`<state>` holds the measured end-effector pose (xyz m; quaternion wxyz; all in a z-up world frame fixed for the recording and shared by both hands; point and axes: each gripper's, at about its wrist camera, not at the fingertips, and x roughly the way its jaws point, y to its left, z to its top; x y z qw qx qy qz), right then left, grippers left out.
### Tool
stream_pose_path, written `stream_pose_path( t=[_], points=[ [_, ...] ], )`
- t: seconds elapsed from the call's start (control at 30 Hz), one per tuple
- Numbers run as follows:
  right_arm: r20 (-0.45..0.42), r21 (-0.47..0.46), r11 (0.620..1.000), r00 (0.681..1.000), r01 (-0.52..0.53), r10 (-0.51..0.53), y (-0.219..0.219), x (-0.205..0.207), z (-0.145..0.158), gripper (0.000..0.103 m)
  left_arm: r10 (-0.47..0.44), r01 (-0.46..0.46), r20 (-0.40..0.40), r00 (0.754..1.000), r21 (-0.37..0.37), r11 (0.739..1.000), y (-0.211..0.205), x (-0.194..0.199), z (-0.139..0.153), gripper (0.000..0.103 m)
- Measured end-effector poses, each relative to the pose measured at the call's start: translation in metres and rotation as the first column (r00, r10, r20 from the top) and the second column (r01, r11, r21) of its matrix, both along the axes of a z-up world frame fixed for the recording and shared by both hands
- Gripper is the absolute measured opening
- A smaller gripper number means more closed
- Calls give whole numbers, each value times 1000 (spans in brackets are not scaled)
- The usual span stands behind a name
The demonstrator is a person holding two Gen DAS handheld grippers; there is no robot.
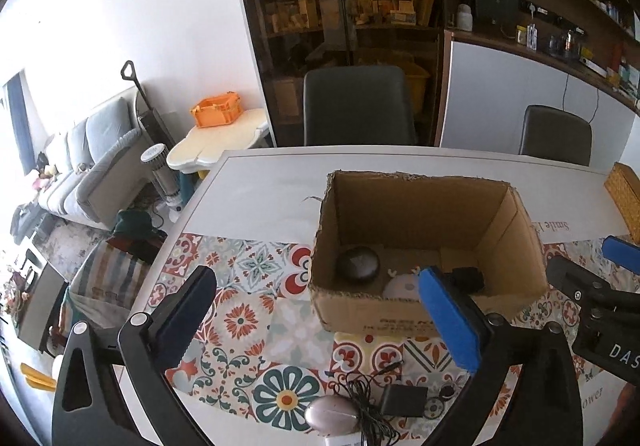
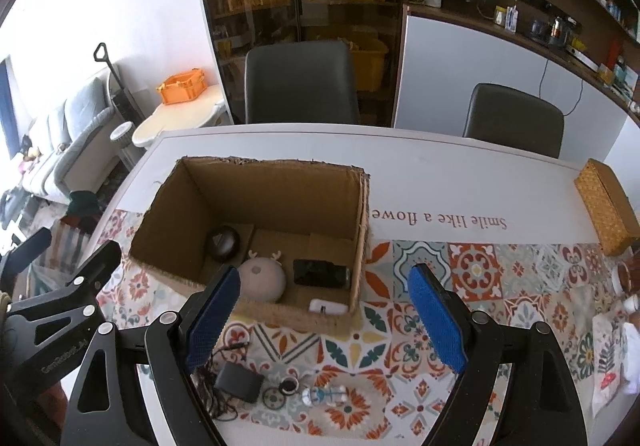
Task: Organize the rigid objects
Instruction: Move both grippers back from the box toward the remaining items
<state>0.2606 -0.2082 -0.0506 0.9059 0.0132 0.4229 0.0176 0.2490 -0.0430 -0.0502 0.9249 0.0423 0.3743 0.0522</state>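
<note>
An open cardboard box stands on the patterned table. Inside lie a dark round device, a pale round deer-eared toy, a black flat device and a white item. In front of the box lie a black power adapter with cable, a pink oval object, a small ring and a small clear bottle. My left gripper is open and empty above these. My right gripper is open and empty at the box's near wall.
A woven rectangular box lies at the table's right edge. Two dark chairs stand behind the table. Small items sit at the far right. A cabinet and shelves stand beyond.
</note>
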Motion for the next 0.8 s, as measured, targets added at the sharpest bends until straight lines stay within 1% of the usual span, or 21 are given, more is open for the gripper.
stream_pose_path(
  t=[0.17,0.33,0.63,0.73,0.8],
  points=[
    [15,21,1000,1000,-5,5,-5,-21,3,86,7,-7,0,1000,-20,1000,2,-16,0,103],
    [23,26,999,1000,-18,18,-7,-38,0,86,14,-14,7,1000,-7,1000,-1,-35,-6,103],
    [-26,45,999,999,-31,32,-10,-61,-23,86,12,-12,7,1000,39,999,-7,-62,-19,103],
    [-50,48,998,998,-29,31,-12,-67,-33,86,20,-20,-28,999,10,1000,-7,-70,-29,103],
    [-70,55,998,997,-31,35,-13,-71,-42,86,23,-22,-47,999,11,1000,-8,-73,-37,103]
  ],
)
